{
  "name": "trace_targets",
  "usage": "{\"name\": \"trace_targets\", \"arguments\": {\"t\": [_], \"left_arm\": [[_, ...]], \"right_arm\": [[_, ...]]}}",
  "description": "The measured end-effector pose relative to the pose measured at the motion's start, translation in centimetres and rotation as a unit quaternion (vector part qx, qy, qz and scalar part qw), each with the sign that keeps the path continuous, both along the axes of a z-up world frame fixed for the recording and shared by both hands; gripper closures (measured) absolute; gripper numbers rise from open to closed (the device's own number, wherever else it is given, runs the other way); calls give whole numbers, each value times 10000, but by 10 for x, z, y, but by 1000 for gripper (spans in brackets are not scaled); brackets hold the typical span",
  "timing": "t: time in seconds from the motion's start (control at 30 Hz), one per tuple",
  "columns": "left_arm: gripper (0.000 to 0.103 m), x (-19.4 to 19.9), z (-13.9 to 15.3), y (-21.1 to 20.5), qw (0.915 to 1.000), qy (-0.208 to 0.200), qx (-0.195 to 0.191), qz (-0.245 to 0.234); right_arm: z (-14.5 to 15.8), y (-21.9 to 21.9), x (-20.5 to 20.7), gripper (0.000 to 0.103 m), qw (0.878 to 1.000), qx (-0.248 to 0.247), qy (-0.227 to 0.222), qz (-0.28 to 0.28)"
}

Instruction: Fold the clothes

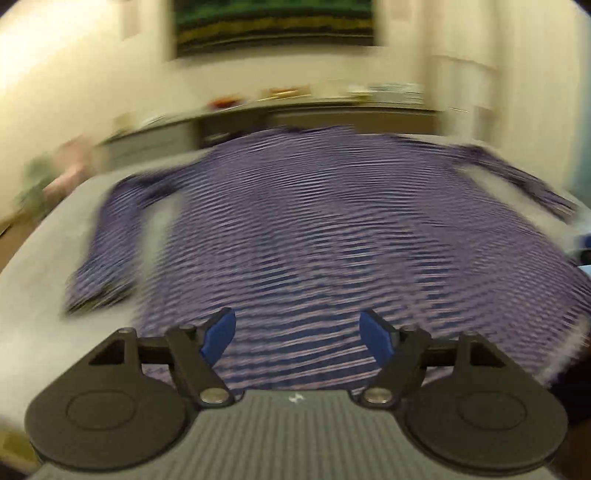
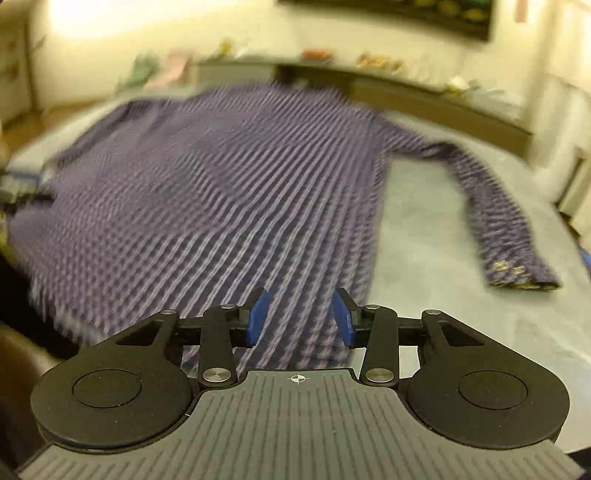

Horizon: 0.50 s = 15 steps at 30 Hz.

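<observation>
Looking along the left claw (image 1: 297, 334), we see its blue pads (image 1: 221, 332) standing wide apart with nothing between them, poised over the near hem of a purple striped shirt (image 1: 314, 221). That shirt lies spread flat, collar end away from us, on a pale grey table (image 1: 33, 288). At the left of this view one sleeve (image 1: 107, 251) runs down beside the body, cuff toward us; at the right the other sleeve (image 1: 524, 184) angles off toward the table's edge. Both views are smeared by blur, so the weave reads only as fine stripes.

Beyond the table we note a long low shelf (image 1: 332, 110) carrying small, indistinct things, and above it a dark framed picture (image 1: 273, 26) in greens and yellows on a cream wall (image 1: 74, 55).

Moving to the right wrist view, the right claw (image 2: 301, 317) has its blue pads (image 2: 258, 317) parted by a moderate gap, narrower than the left, and gripping nothing; striped cloth shows beyond the gap, near the shirt's right edge. Further right, a sleeve (image 2: 491, 206) stretches out across bare table, well apart from the body, ending in a cuff (image 2: 524, 275) with a few pale buttons.

We can read no brand, label or writing anywhere; the only mark is a small crosshair symbol (image 2: 297, 378) on the claw's ribbed grey housing.
</observation>
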<state>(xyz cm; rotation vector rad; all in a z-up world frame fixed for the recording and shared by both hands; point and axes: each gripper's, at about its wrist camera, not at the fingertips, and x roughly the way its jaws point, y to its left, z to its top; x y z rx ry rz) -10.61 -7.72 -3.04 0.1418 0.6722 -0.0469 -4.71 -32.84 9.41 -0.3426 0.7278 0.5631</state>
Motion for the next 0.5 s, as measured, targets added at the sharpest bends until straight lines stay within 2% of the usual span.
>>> {"name": "trace_targets", "arguments": {"t": [0.03, 0.07, 0.13, 0.2, 0.27, 0.4, 0.5], "left_arm": [[27, 6, -2, -7, 9998, -8, 137, -150], [27, 12, -4, -10, 9993, -18, 293, -251], [27, 26, -4, -12, 9977, -39, 557, -391], [25, 43, 2, 0, 9969, -39, 667, -404], [17, 70, 10, 17, 9970, 39, 633, -443], [17, 157, 14, 58, 9972, 391, 527, -354], [18, 214, 4, 89, 9977, 395, 546, -21]], "right_arm": [[-6, -1, 4, 71, 9996, -194, 89, -173], [-12, -2, 7, 67, 9985, -383, 174, -362], [-10, -9, 18, 64, 9952, -481, 244, -818], [-6, -14, 23, 65, 9940, -558, 157, -927], [7, -4, 35, 63, 9973, -374, 87, -632], [28, 28, 86, 51, 9995, 221, 73, 189], [16, 62, 148, 51, 9990, 158, 228, 337]]}}
